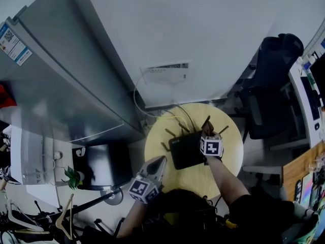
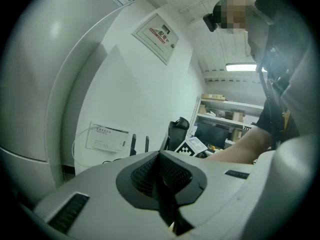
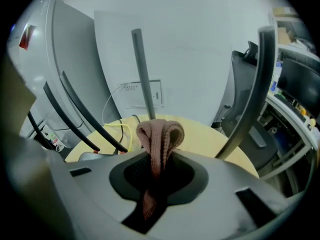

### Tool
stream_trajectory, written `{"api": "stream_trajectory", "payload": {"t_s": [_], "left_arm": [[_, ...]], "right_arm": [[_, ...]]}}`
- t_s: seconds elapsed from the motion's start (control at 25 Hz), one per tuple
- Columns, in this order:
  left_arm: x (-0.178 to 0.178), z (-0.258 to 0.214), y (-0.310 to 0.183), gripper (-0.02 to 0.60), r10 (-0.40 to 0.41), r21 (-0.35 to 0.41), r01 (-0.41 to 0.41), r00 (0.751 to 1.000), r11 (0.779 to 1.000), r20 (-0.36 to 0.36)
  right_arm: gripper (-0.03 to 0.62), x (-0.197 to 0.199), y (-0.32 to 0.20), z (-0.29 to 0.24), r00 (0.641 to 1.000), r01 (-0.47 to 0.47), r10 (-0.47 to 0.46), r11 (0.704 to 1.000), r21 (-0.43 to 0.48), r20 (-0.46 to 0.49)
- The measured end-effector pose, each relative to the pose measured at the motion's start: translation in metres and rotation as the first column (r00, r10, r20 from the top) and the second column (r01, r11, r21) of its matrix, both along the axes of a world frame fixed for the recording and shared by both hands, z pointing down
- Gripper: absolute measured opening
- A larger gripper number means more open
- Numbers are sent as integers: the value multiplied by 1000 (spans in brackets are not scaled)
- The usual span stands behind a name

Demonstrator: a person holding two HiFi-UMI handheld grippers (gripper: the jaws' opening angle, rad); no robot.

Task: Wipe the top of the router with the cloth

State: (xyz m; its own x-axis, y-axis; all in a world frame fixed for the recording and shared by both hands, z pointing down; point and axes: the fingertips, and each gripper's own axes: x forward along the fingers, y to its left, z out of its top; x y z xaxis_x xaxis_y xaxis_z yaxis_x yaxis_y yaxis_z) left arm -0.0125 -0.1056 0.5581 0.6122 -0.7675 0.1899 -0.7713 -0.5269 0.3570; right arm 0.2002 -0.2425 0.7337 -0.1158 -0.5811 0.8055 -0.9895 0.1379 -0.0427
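The black router [image 1: 185,149] lies flat on the round yellow table [image 1: 228,161], its antennas standing up around it. My right gripper [image 1: 206,132] is at the router's far right corner, shut on a brownish-pink cloth [image 3: 160,136] that sticks out folded between the jaws. In the right gripper view, antennas [image 3: 142,74] rise close in front and at both sides. My left gripper [image 1: 160,161] hovers off the table's near left edge, shut with nothing in it [image 2: 162,171]. It points toward the wall, with the antennas [image 2: 133,145] showing low in its view.
A black office chair [image 1: 271,80] stands right of the table. A grey cabinet [image 1: 61,85] fills the left. A white wall box [image 1: 165,72] with cables hangs behind the table. A yellow cable [image 3: 120,134] lies on the tabletop. A desk with monitors [image 1: 310,95] is at the far right.
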Motion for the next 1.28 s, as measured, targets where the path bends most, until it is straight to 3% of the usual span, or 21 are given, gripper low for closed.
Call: {"api": "stream_trajectory", "payload": {"t_s": [0.76,1.08,1.28], "left_arm": [[17,-20,2,2,59,89,-55,997,994,-46],[21,-28,5,2,86,107,-81,995,991,-45],[26,-33,4,2,106,115,-100,993,988,-50]], "right_arm": [[61,-4,-9,-101,1000,-12,4,969,246,31],[61,-7,-8,-135,999,2,-14,935,354,31],[61,-10,-2,-157,998,20,-43,898,440,43]]}}
